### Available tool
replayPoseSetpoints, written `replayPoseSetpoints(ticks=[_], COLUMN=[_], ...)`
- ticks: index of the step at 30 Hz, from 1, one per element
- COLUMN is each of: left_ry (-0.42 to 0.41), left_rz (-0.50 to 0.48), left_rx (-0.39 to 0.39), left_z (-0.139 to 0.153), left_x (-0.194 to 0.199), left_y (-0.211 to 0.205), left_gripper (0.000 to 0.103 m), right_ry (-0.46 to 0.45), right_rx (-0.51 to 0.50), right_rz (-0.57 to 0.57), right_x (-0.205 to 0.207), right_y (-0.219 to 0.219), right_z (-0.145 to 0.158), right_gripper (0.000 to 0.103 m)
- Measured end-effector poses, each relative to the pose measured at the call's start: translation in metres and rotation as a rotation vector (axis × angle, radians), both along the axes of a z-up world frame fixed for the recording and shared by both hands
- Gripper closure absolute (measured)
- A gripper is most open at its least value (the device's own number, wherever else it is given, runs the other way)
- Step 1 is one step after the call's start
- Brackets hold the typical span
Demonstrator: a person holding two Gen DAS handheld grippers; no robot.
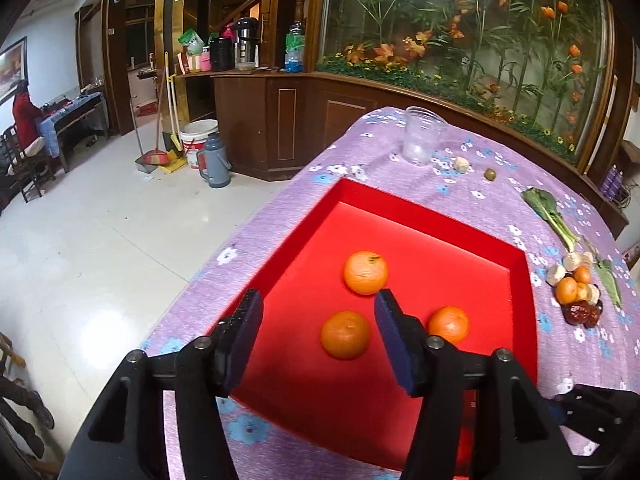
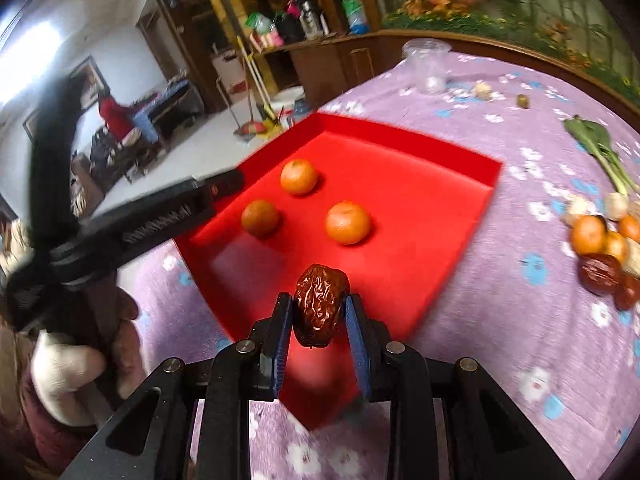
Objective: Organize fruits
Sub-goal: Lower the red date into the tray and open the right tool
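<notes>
A red tray (image 1: 440,248) lies on the purple flowered cloth and holds three oranges (image 1: 366,272), (image 1: 346,334), (image 1: 448,324). My left gripper (image 1: 318,312) hovers open over the tray's near part. The nearest orange shows between its fingers, but the pads are clear of it. In the right wrist view my right gripper (image 2: 318,308) is shut on a wrinkled red date (image 2: 320,304) above the tray's (image 2: 420,200) near corner. One finger (image 2: 222,184) of my left gripper reaches in over the tray's left rim.
A pile of small oranges, pale pieces and red dates (image 1: 576,292) (image 2: 600,248) sits right of the tray. A leafy green (image 1: 548,212), a clear plastic cup (image 1: 424,136) and a small olive-coloured fruit (image 1: 490,175) lie beyond. The table drops to floor on the left. A gloved hand (image 2: 68,364) holds the left gripper.
</notes>
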State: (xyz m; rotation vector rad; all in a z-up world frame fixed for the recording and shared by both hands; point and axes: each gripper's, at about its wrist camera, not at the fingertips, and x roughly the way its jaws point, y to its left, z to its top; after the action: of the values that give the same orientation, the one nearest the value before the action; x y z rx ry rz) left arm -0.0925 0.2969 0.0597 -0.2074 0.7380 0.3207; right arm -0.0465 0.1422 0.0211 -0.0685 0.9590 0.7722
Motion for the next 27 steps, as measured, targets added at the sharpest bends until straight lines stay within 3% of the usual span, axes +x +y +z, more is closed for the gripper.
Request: replayPoseSetpoints(ticks=[2,5,8,18,20,22,27], left_ry=[0.004,0.007,0.004,-0.015,-0.023,-0.031,-0.071], left_rz=[-0.002,0.003,0.010,-0.001,-0.005,-0.012,-0.030], left_rx=[0.011,0.028,0.051,0.119,0.130,0.143,0.183], left_z=[-0.001,-0.001,0.001,0.014,0.018,0.023,0.038], left_x=[0.001,0.000,0.000,-0.008,-0.010,-0.012,-0.020], left_y=[0.001,0.001,-0.001,-0.018,-0.023,-0.030,-0.050], left_gripper=[0.044,0.034,0.032,0.031,0.031,0.031,0.031], right_ry=[0.013,0.005,-0.015,-0.112,-0.151,-0.192,-0.372], right_rx=[-0.013,-0.026,-0.035,-0.022,-0.017,-0.012,-0.010], right_rz=[0.007,0.012,0.027,-0.011,-0.034,-0.063,-0.194], right_x=[0.004,0.007,0.005,-0.009,-0.013,-0.019,-0.037], right_y=[0.010,0.017,0.021,0.004,-0.004,-0.012,-0.045], right_z=[-0.009,-0.014,-0.012,0.009,0.017,0.025,0.053], right_gripper=[0.072,0.072,0.071,0.046,0.039,0.026,0.007])
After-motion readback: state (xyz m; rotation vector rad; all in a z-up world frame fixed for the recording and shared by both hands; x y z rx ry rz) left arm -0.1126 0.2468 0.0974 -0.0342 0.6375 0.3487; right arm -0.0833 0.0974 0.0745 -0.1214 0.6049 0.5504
